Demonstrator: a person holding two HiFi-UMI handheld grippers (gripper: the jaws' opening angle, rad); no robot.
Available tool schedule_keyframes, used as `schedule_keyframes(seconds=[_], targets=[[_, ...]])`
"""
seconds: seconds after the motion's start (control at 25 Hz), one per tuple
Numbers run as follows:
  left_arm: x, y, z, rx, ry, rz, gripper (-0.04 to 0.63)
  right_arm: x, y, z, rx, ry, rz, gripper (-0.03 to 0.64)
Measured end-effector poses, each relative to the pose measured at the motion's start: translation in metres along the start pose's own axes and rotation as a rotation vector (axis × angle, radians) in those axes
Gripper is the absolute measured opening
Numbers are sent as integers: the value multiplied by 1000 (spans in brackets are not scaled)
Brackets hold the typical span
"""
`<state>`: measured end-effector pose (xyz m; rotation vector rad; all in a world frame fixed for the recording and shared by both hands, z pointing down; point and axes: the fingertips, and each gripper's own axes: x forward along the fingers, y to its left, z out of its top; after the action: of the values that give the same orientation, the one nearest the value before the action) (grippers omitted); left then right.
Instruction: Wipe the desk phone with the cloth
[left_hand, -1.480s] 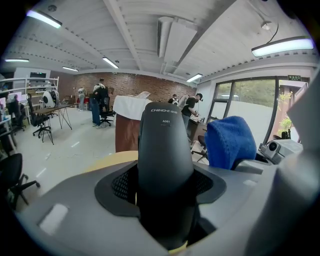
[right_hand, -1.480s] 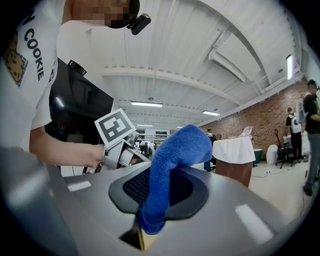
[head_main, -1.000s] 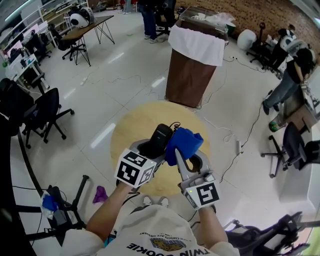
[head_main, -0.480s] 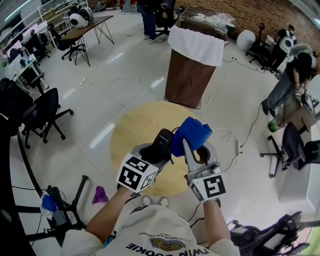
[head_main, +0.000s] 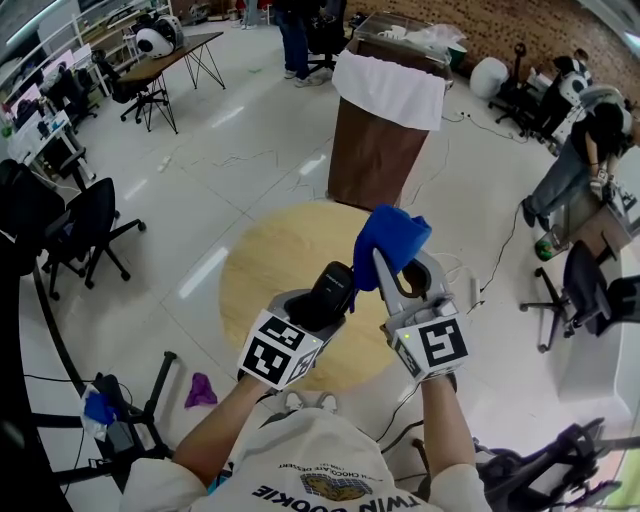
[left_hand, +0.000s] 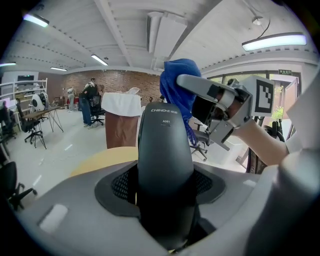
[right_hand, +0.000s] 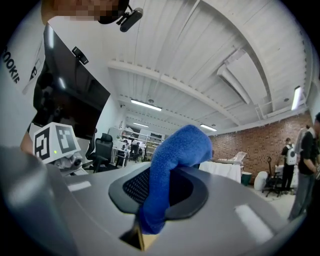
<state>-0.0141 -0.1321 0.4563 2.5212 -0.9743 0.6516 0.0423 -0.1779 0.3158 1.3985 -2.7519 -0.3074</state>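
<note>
A black desk-phone handset (head_main: 332, 289) stands up out of my left gripper (head_main: 312, 308), which is shut on its lower part above the round wooden table (head_main: 262, 262). In the left gripper view the handset (left_hand: 165, 160) fills the middle between the jaws. A blue cloth (head_main: 391, 239) is pinched in my right gripper (head_main: 403, 262), which is raised just right of the handset. The cloth (left_hand: 176, 86) hangs close behind the handset's top, and I cannot tell whether they touch. The right gripper view shows the cloth (right_hand: 172, 162) folded over between the pads.
A brown bin with a white liner (head_main: 385, 130) stands beyond the table. Black office chairs (head_main: 88, 228) sit at left and another (head_main: 588, 295) at right. A purple rag (head_main: 200, 388) and cables lie on the white floor. People stand at the back.
My right gripper has risen and shifted right with the blue cloth, from beside the handset's top to above it. The left gripper and handset have hardly moved.
</note>
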Motion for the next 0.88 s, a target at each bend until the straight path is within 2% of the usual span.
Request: schedule_keyframes(seconds=[0.32, 0.52, 0.68, 0.88], targets=[[5, -11, -3, 35, 14, -8, 267, 35, 0, -12, -22, 100, 93, 60], [7, -11, -6, 71, 26, 12, 267, 51, 18, -19, -48, 167, 201, 60], [7, -11, -6, 100, 29, 25, 267, 62, 34, -20, -29, 210, 285, 60], [10, -14, -10, 121, 42, 23, 267, 72, 57, -37, -61, 348, 400, 60]])
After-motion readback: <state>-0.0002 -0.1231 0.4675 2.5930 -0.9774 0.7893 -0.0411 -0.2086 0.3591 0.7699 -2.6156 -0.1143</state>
